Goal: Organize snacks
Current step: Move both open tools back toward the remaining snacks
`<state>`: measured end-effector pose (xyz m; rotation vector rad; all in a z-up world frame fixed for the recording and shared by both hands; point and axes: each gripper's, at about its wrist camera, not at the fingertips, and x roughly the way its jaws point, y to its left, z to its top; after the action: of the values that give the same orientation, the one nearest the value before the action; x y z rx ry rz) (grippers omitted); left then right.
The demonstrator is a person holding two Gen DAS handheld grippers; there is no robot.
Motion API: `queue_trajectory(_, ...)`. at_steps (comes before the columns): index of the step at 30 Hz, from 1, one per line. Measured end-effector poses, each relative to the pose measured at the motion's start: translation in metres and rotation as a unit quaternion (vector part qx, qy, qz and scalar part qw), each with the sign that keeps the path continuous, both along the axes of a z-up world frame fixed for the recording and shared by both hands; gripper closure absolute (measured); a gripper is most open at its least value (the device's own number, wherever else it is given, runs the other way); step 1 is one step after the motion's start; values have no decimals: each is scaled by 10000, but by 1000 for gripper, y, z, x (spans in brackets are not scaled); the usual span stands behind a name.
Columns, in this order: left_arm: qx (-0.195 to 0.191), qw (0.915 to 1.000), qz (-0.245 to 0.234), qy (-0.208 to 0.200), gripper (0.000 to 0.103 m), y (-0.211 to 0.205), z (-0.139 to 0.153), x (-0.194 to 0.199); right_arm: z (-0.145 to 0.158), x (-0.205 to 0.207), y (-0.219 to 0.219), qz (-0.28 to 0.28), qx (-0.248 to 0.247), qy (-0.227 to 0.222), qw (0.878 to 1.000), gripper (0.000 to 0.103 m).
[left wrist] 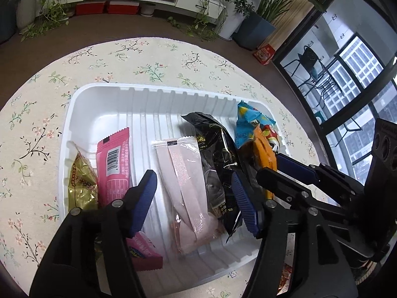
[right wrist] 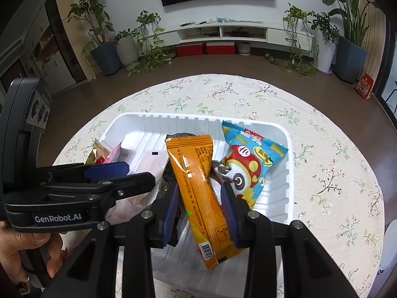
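White ribbed tray (left wrist: 74, 114) on floral tablecloth (left wrist: 153, 57), left gripper (left wrist: 196, 198) open over pale pink wrapper (left wrist: 188, 181), right gripper (right wrist: 199, 213) loosely straddling orange snack bar (right wrist: 198, 186), pads seemingly apart.

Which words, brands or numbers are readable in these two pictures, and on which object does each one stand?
"GenRobot.AI": white lettering on the black body of the left gripper, seen in the right wrist view.
Pink packet: a barcode and print, too small to read.
Orange packet: print and a barcode, too blurred.
Blue cartoon packet: characters, not legible.
Black packet and red box on the floor: unreadable.
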<state>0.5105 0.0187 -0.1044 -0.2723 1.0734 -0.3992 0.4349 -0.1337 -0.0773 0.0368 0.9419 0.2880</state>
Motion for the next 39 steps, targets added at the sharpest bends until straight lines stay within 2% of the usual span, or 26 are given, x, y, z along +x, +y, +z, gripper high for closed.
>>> queue_trajectory(2, -43, 10000, 28, -20, 37, 3, 2, -3, 7, -3, -3, -25, 80, -92, 9999, 56)
queue_trajectory(4, -92, 9999, 97, -62, 32, 6, 7, -7, 15, -7, -9, -61, 182, -209, 9996, 44)
queue_trajectory(5, -122, 9998, 123, -88, 28, 9, 11, -9, 18, -9, -11, -89, 218, -251, 9994, 42)
queue_trajectory(9, -219, 9993, 171, -264, 26, 17, 29, -22, 32, -22, -26, -232, 431, -366, 9981, 41)
queue_trajectory(11, -260, 9989, 186, -339, 14, 22, 39, -30, 40, -32, -35, -289, 583, -462, 9968, 36)
queue_trajectory(12, -298, 9986, 192, -400, 12, 25, 46, -36, 43, -38, -39, -320, 645, -530, 9960, 32)
queue_trajectory(15, -351, 9977, 178, -560, 11, 33, 62, -52, 51, -59, -54, -439, 828, -685, 9932, 27)
queue_trajectory(18, -360, 9964, 118, -758, 9, 44, 79, -74, 55, -82, -68, -510, 1092, -671, 9904, 27)
queue_trajectory(20, -294, 9953, 41, -921, 2, 50, 90, -90, 58, -101, -77, -525, 1202, -723, 9887, 27)
queue_trajectory(26, -4, 9907, -80, -1360, 2, 68, 114, -156, 55, -168, -89, -463, 1286, -758, 9877, 27)
queue_trajectory(29, -199, 9911, 108, -1313, 2, 83, 107, -197, 47, -197, -89, -490, 1316, -713, 9875, 27)
queue_trajectory(33, -279, 9926, 673, -968, 2, 93, 78, -246, 31, -225, -89, -641, 1411, -554, 9864, 27)
queue_trajectory(37, -673, 9868, 1316, -655, 2, 96, 48, -277, 20, -242, -84, -675, 1518, -408, 9853, 27)
queue_trajectory(39, -662, 9848, 1539, -454, 2, 92, 36, -285, 18, -248, -81, -666, 1579, -382, 9845, 27)
